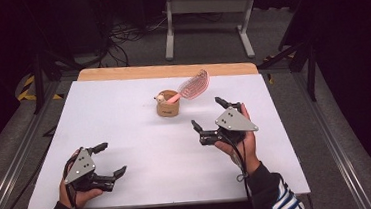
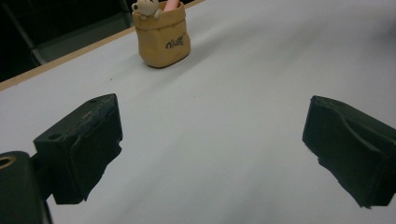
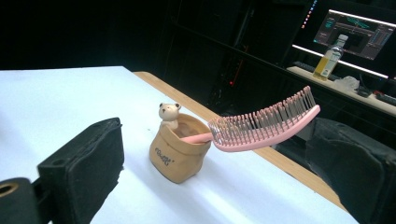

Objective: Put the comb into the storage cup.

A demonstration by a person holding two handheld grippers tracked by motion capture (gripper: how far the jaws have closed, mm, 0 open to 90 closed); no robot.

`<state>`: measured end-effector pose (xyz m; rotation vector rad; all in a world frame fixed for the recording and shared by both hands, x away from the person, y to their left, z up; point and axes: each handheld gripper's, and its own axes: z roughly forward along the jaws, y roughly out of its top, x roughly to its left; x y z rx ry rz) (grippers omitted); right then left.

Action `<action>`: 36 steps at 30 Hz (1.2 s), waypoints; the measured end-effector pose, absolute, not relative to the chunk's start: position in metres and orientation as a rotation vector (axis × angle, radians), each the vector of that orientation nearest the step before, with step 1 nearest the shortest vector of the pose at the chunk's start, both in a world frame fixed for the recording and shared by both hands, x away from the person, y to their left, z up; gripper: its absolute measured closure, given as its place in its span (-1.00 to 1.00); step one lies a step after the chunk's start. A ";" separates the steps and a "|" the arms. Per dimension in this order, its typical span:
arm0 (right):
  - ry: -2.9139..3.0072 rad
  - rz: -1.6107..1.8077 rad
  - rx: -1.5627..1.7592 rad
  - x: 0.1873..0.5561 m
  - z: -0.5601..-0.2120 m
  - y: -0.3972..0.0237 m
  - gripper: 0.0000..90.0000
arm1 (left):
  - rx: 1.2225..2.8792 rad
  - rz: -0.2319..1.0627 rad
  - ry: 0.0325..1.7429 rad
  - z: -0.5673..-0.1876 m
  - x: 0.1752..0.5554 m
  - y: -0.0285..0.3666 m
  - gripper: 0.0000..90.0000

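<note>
A small tan holder shaped like a sack stands upright near the middle of the white table, with a tiny bear figure on its rim. A pink hairbrush rests with its handle in the holder and its bristled head sticking out to the right, off the table surface. My left gripper lies open at the front left with nothing between its jaws. My right gripper hovers open just right of the holder, with nothing in it.
A wooden strip runs along the table's far edge. Beyond it stands a white metal frame on a grey floor with cables. In the right gripper view, a monitor and a bottle sit on a dark desk.
</note>
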<state>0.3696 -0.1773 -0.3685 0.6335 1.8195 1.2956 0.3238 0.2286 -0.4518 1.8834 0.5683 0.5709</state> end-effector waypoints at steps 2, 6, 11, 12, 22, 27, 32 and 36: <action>1.825 1.291 0.624 0.367 -0.369 -0.177 -0.89 | 1.883 0.566 0.569 -0.452 0.324 0.228 -0.87; 1.839 1.279 0.615 0.363 -0.371 -0.177 -0.88 | 1.886 0.570 0.566 -0.452 0.324 0.228 -0.87; 1.848 1.273 0.605 0.357 -0.373 -0.177 -0.88 | 1.883 0.570 0.568 -0.452 0.324 0.228 -0.87; 1.851 1.270 0.600 0.356 -0.373 -0.178 -0.88 | 1.882 0.568 0.568 -0.452 0.324 0.228 -0.87; 1.850 1.259 0.556 0.345 -0.379 -0.179 -0.88 | 1.891 0.569 0.567 -0.453 0.324 0.228 -0.87; 1.861 1.247 0.542 0.341 -0.384 -0.182 -0.87 | 1.892 0.572 0.567 -0.452 0.324 0.228 -0.87; 1.869 1.231 0.545 0.338 -0.388 -0.187 -0.87 | 1.895 0.575 0.566 -0.453 0.324 0.228 -0.87; 1.864 1.233 0.542 0.334 -0.390 -0.192 -0.87 | 1.901 0.577 0.564 -0.453 0.324 0.227 -0.87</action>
